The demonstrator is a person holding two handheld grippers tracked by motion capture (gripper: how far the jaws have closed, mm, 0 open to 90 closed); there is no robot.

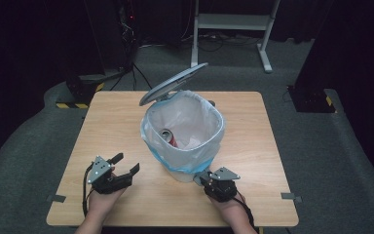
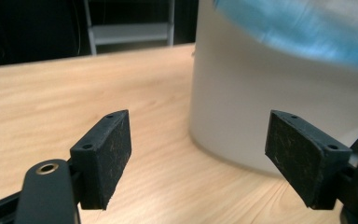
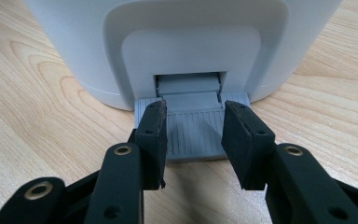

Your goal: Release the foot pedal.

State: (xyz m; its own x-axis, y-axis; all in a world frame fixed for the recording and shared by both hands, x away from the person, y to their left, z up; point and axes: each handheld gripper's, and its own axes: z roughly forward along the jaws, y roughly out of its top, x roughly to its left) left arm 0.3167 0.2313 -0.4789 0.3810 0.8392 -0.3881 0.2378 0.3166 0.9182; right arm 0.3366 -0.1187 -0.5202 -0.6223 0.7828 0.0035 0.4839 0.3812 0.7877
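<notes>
A: High view. White pedal bin point(image 1: 185, 163) mid-worktop point(image 1: 121, 122), blue-edged liner point(image 1: 195, 158) folded over its rim, lid point(image 1: 173, 83) tipped up at the far side. A drink can point(image 1: 167, 135) lies inside. Where are the hands?

B: Right gripper point(image 1: 203, 176) sits just at the bin's near base, nose against the foot of it. Left gripper point(image 1: 126, 163) rests to the left of the bin, apart from it, jaws spread, nothing between them.

A: Left gripper view?

B: The two pads point(image 2: 109, 154) stand well apart over bare wood. The bin wall point(image 2: 242, 93) rises ahead and to the right of that gripper, not touching either pad; blurred blue liner point(image 2: 303, 28) hangs above.

A: Right gripper view?

B: The grey foot pedal point(image 3: 193, 133) juts from the slot in the bin's base point(image 3: 186, 42). The right gripper is directly over it, one jaw along each side of the ribbed plate, drawn as close as they go. Whether the pads pinch the pedal's edges or simply bear down on it, I cannot tell.
</notes>
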